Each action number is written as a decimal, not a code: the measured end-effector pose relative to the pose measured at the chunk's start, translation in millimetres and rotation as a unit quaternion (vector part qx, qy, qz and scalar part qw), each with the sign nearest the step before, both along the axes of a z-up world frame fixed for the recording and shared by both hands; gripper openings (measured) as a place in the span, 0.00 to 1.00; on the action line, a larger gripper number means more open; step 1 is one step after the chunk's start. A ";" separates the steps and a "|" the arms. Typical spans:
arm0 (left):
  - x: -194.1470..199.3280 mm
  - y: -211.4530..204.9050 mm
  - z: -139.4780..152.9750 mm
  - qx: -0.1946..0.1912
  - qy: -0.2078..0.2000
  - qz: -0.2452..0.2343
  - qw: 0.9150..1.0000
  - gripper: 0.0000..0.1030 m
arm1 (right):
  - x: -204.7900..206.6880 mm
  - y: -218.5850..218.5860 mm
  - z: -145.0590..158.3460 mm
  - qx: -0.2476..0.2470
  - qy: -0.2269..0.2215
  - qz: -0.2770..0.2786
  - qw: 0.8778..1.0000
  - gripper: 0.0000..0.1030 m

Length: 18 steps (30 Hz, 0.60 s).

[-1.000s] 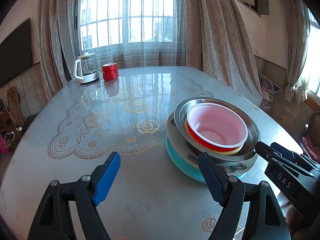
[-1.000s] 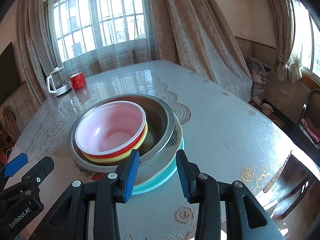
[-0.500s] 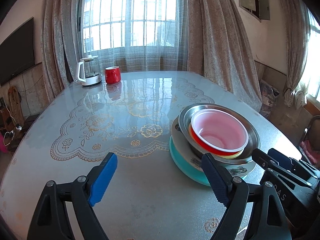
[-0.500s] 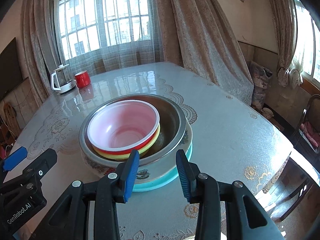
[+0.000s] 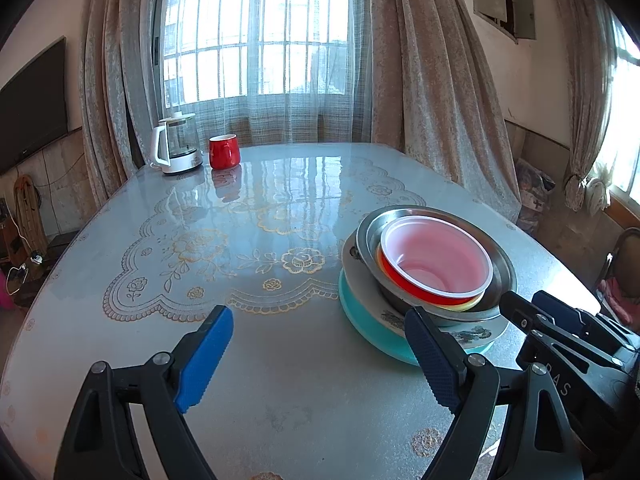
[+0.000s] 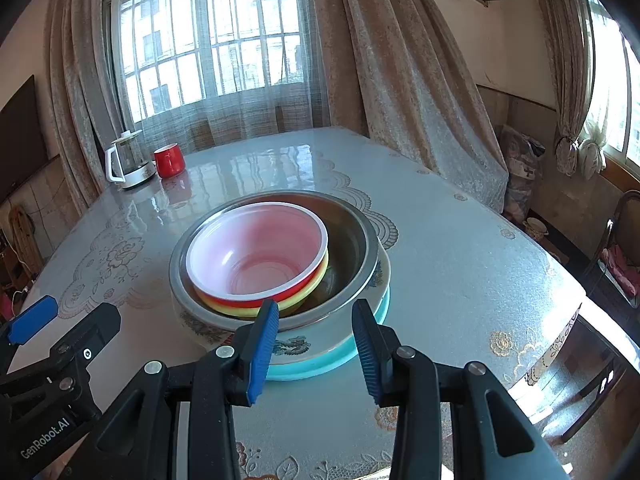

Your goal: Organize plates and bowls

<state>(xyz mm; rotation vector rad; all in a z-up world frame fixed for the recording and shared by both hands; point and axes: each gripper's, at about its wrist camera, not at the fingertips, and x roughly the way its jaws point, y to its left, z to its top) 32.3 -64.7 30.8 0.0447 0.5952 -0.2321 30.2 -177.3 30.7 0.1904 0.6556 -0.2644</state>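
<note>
A: One pile holds all the dishes, and it sits near the right edge of the table (image 5: 280,380), on your side. Go from big to small: a teal plate (image 6: 340,360) at the bottom, a flowered plate (image 6: 304,346) on it, then the metal bowl (image 6: 352,248), then a yellow bowl (image 6: 308,296) with a red bowl (image 6: 256,256) sitting inside it.

B: Which of your tools is closer to the pile?

A: Your right gripper (image 6: 316,340). The pile is straight in front of it, and the near rim of the plates shows just between its blue fingers. Its jaws are partly open and hold nothing.

B: And your other one?

A: Your left gripper (image 5: 320,352) is off to the left of the pile. Only its right finger is near the teal plate's edge. Its jaws have just been opening, they stand very wide now, and only bare table shows between them.

B: So what comes next?

A: I think the pile looks done. If you want to move it, push your right one straight ahead. The kettle (image 5: 176,146) and red mug (image 5: 224,152) are far off at the back left edge.
</note>
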 end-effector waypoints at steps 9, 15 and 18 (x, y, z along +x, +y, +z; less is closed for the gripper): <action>-3.0 -1.4 0.7 0.001 -0.004 -0.002 1.000 0.87 | 0.7 1.9 1.8 -0.001 -0.003 0.001 1.000 0.37; -3.2 -2.3 1.2 0.001 -0.003 -0.002 1.000 0.88 | 0.8 1.8 1.9 0.000 -0.003 0.001 1.000 0.37; -3.3 -2.9 1.8 0.002 -0.004 -0.002 1.000 0.88 | 0.6 2.1 1.8 -0.001 -0.004 0.001 1.000 0.37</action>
